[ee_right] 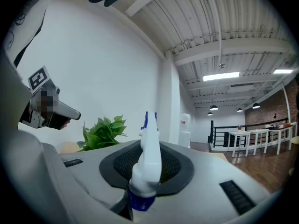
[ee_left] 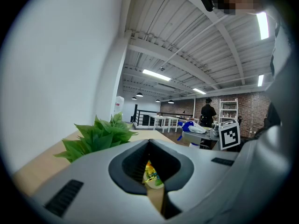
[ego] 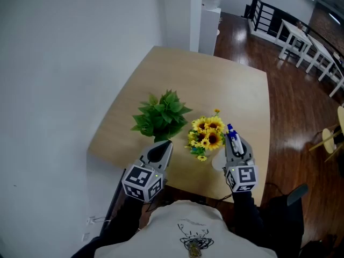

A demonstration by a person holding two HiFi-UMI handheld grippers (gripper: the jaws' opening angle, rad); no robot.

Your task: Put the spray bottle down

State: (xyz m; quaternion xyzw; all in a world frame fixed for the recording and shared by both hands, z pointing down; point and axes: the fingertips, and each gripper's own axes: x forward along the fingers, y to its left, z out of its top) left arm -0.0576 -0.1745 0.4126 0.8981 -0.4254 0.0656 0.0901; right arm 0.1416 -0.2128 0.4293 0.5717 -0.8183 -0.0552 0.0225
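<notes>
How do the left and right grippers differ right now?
The right gripper is shut on the spray bottle, at its neck; the left gripper is shut on nothing. The right sits beside the sunflowers, the left before the green plant. Both point across the table.

Head view: steeply down onto the pale wooden square table (ego: 236, 85), filling mid-frame. Both gripper views ride close behind their own jaws, facing level across it (ceiling overhead). All three share the leafy green plant (ego: 161, 116); the right gripper view catches the grey left gripper (ee_right: 74, 115) at left.
</notes>
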